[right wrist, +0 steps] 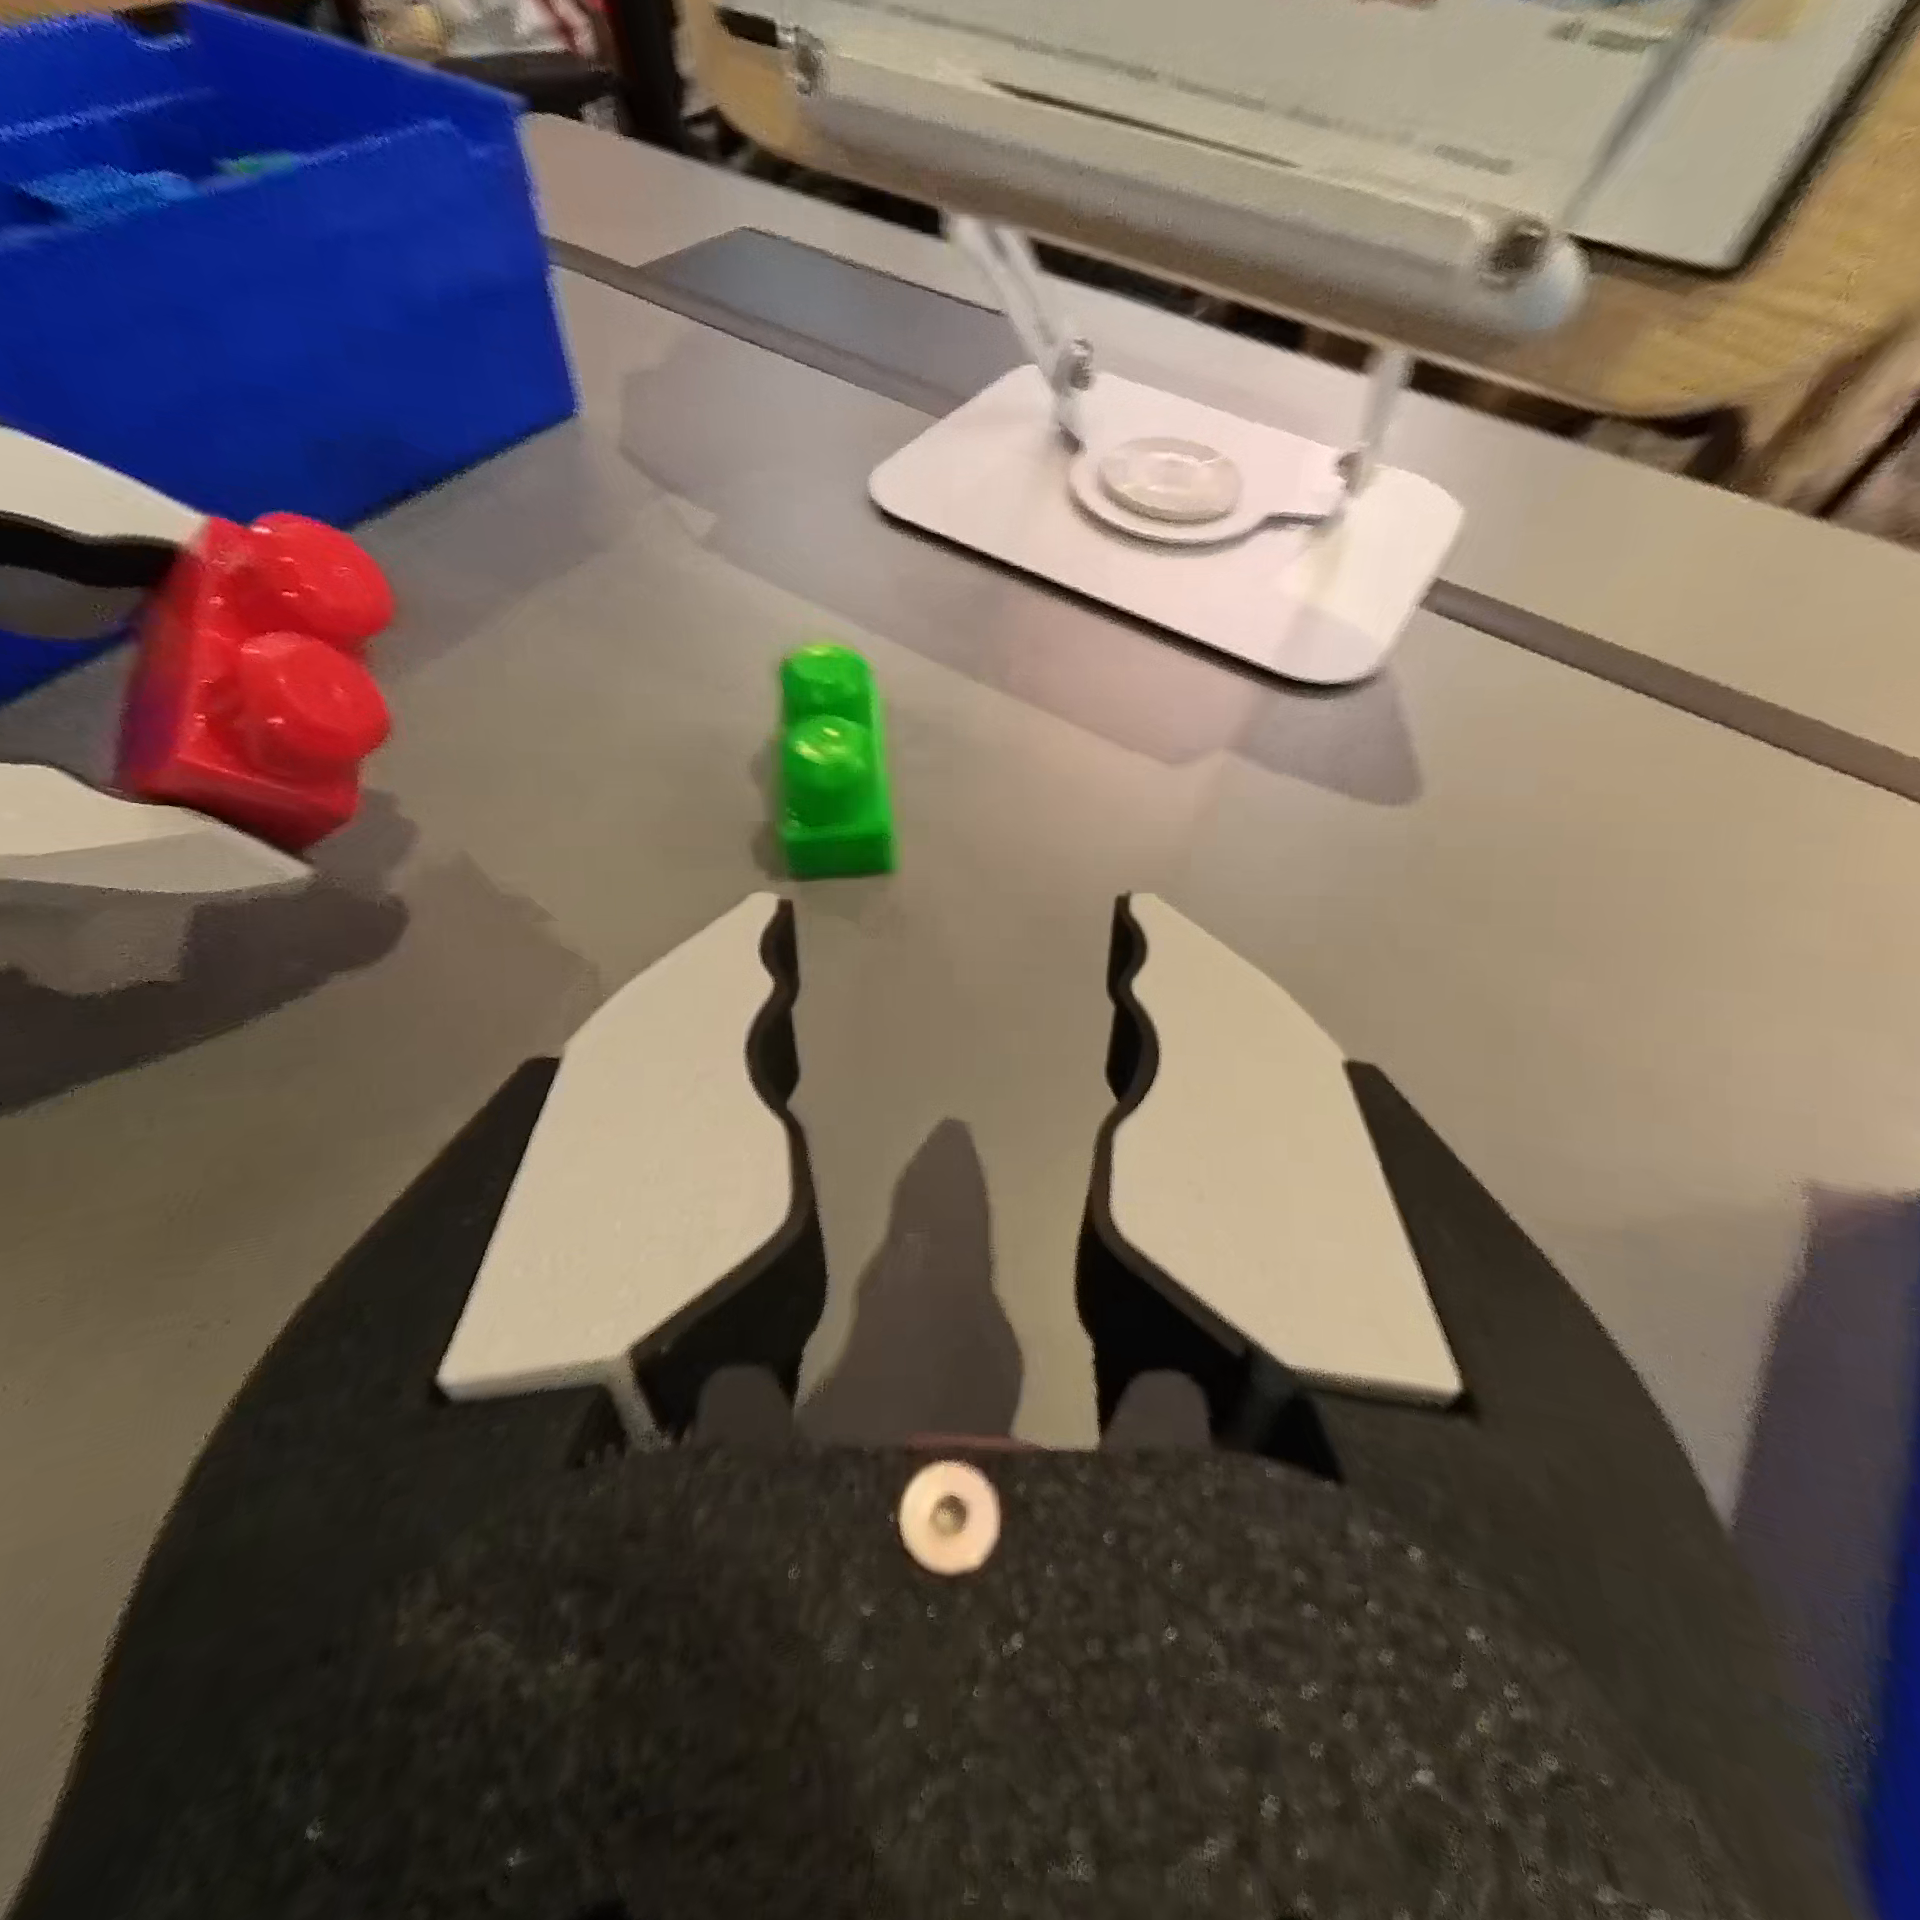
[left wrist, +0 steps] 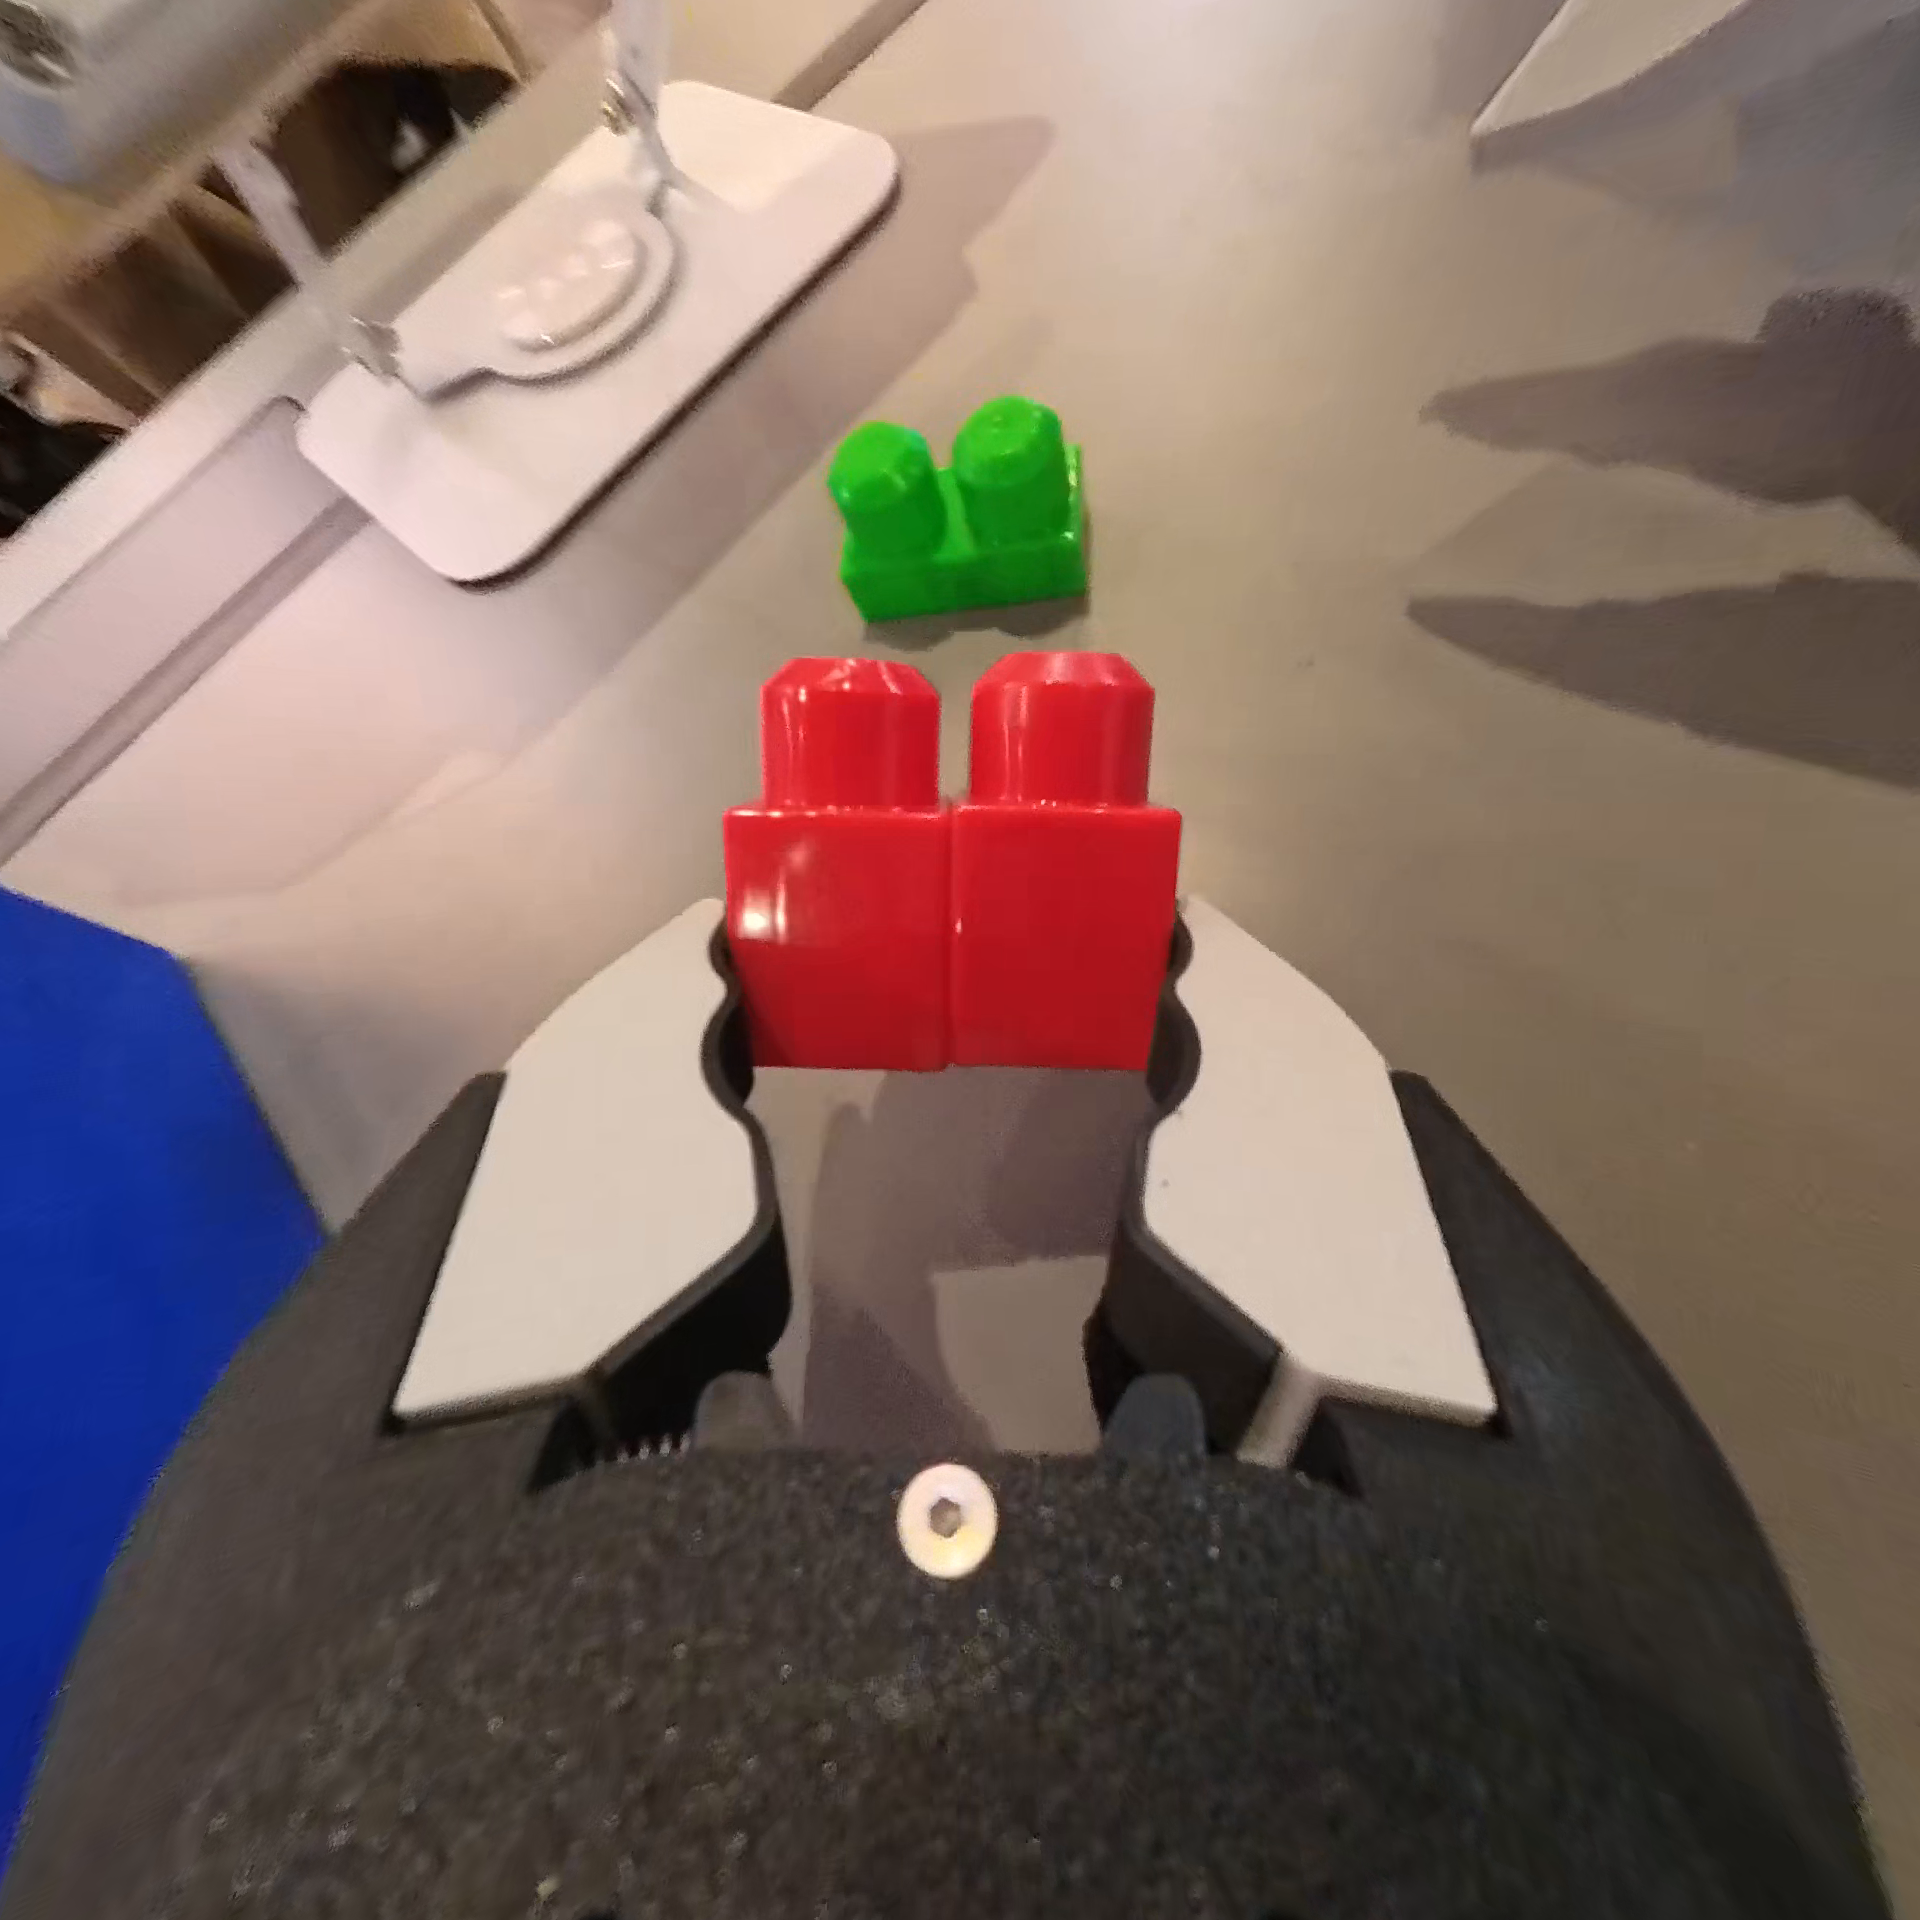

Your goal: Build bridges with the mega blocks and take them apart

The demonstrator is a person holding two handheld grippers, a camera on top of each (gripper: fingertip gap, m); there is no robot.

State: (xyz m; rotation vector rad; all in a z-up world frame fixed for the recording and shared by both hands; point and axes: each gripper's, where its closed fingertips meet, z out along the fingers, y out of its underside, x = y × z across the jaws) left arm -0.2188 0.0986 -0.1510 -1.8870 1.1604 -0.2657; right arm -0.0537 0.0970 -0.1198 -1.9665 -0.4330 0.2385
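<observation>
My left gripper (left wrist: 951, 935) is shut on a red two-stud block (left wrist: 951, 914), studs up, held above the grey table. A green two-stud block (left wrist: 961, 520) lies on the table just beyond it. In the right wrist view the green block (right wrist: 836, 758) sits just ahead of my right gripper (right wrist: 951, 914), which is open and empty, a little to the block's right. The red block (right wrist: 260, 675) shows at the left of that view, held between the left gripper's fingers (right wrist: 62, 821).
A blue bin (right wrist: 260, 312) stands at the back left of the table. A white stand with a flat base plate (right wrist: 1174, 520) stands behind the green block; it also shows in the left wrist view (left wrist: 582, 343). Something blue (right wrist: 1849, 1558) is at the right edge.
</observation>
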